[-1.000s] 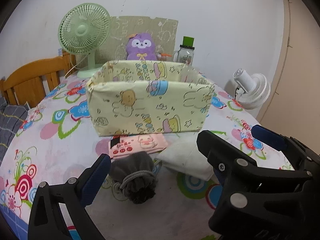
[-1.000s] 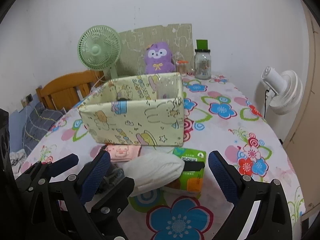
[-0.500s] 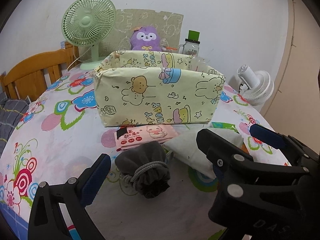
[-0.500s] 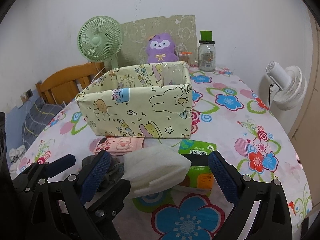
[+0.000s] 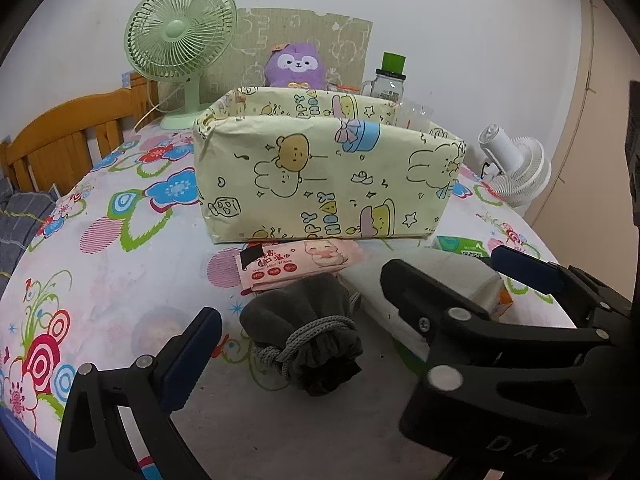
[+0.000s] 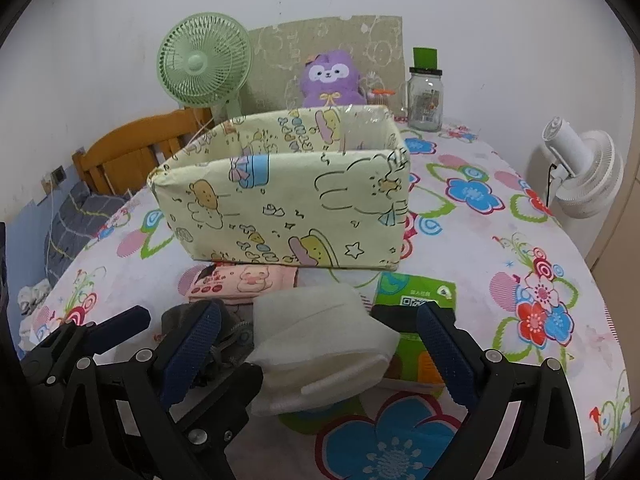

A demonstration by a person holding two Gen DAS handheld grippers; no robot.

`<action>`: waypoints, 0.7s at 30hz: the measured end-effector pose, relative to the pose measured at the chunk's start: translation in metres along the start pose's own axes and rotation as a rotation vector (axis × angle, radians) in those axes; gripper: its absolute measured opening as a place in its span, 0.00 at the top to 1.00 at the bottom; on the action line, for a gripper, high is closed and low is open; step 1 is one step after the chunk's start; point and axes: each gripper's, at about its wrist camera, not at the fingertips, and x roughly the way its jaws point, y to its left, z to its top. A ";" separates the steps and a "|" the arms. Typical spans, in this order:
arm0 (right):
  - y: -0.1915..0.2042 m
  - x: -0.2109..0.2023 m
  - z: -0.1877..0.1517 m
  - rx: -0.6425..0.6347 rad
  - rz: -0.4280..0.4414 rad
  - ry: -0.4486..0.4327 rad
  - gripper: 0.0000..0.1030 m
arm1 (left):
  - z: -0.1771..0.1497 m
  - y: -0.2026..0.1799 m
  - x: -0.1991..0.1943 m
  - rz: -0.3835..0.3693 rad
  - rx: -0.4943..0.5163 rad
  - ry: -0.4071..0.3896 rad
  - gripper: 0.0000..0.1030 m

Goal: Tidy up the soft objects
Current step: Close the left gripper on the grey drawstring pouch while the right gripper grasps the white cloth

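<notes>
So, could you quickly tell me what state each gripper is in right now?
Left gripper: open, around the grey drawstring pouch, not gripping.
Right gripper: open, around the white foam wrap, not gripping.

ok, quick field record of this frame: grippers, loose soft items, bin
left gripper: open, around grey drawstring pouch, not closed on it
right gripper: open, straddling white foam pack
pink wipes pack: flat on table, in front of bin
green tissue pack: partly under white foam pack
fabric bin: upright on floral tablecloth; contents not visible
</notes>
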 end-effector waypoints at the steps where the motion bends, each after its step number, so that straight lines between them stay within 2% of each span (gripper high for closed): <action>1: 0.001 0.002 0.000 -0.002 -0.001 0.006 0.03 | 0.000 0.000 0.001 0.011 0.003 0.000 0.00; 5: 0.004 0.012 -0.002 -0.020 -0.016 0.036 0.03 | -0.002 0.001 0.010 0.054 0.018 0.018 0.00; 11: 0.008 0.021 -0.005 -0.033 -0.022 0.059 0.03 | -0.004 0.010 0.017 0.067 -0.002 0.039 0.06; 21: 0.017 0.033 0.002 -0.062 -0.047 0.067 0.04 | -0.001 0.010 0.021 0.012 0.004 0.046 0.30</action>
